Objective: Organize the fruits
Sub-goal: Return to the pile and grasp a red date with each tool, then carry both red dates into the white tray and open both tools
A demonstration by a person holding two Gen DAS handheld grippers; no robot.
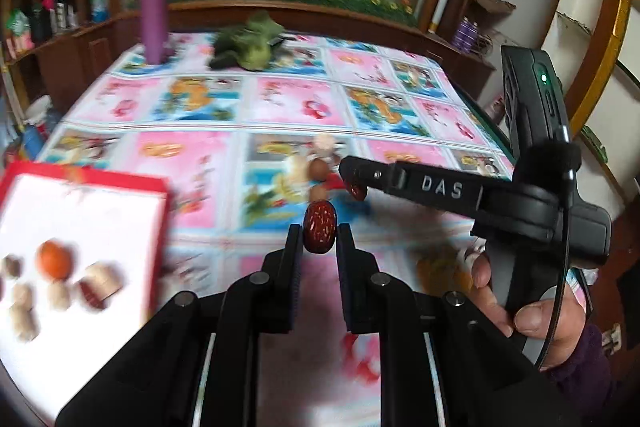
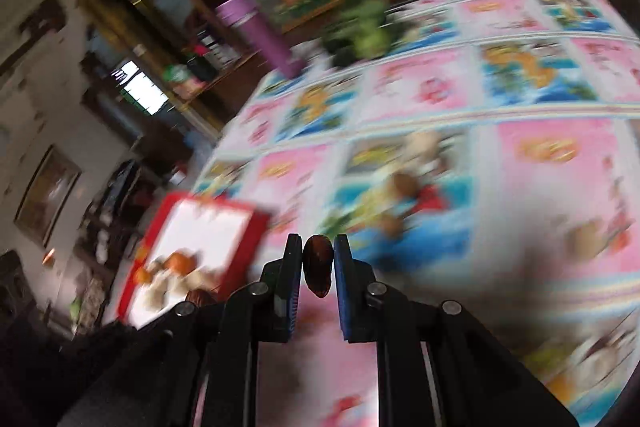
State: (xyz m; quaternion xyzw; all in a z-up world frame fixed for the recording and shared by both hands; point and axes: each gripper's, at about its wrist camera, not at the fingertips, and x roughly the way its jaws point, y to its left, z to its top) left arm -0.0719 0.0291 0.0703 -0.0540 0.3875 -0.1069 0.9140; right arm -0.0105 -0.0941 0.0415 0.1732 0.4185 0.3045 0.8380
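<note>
Red dates: my left gripper [image 1: 318, 235] pinches one [image 1: 319, 231], my right gripper [image 2: 317, 263] another [image 2: 318, 265]. I judge both mid-carry; next, the red-rimmed tray [image 1: 158, 187] at frame left.

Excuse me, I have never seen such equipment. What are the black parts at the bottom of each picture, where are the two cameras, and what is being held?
There is no robot: a person holds a two-finger gripper in each hand, each with a forward-looking camera. The left camera shows the left gripper shut on a red date, with the right gripper beside it. The right camera shows that gripper shut on a dark date. On the patterned tablecloth are a red-rimmed box with fruits and nuts, a few loose pieces, and a purple bottle.
</note>
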